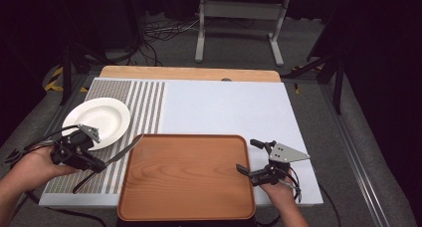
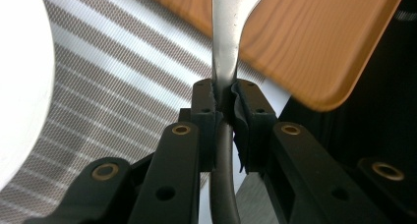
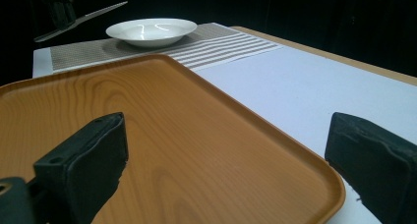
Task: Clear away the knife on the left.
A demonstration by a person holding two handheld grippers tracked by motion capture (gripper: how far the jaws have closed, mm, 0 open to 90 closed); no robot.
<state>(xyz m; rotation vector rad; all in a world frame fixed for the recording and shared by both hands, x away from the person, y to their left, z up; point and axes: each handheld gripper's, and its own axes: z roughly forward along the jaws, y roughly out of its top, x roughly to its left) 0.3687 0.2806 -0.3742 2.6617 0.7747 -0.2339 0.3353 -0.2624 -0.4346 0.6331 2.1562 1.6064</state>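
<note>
My left gripper [image 1: 101, 163] is shut on a table knife [image 1: 125, 148] with a black handle and a silver blade. It holds the knife above the striped placemat [image 1: 144, 102], the blade tip reaching toward the near left corner of the wooden tray [image 1: 184, 187]. In the left gripper view the jaws clamp the knife [image 2: 227, 47] where the blade meets the handle. My right gripper [image 1: 247, 156] stands open at the tray's right edge; in the right gripper view its pads [image 3: 98, 150] straddle the tray's rim [image 3: 314, 184] with nothing between them.
A white deep plate [image 1: 97, 116] rests on the placemat at the left, just beyond the left gripper. The white table top [image 1: 229, 107] lies bare behind the tray. Dark floor, cables and a metal stand lie past the table's far edge.
</note>
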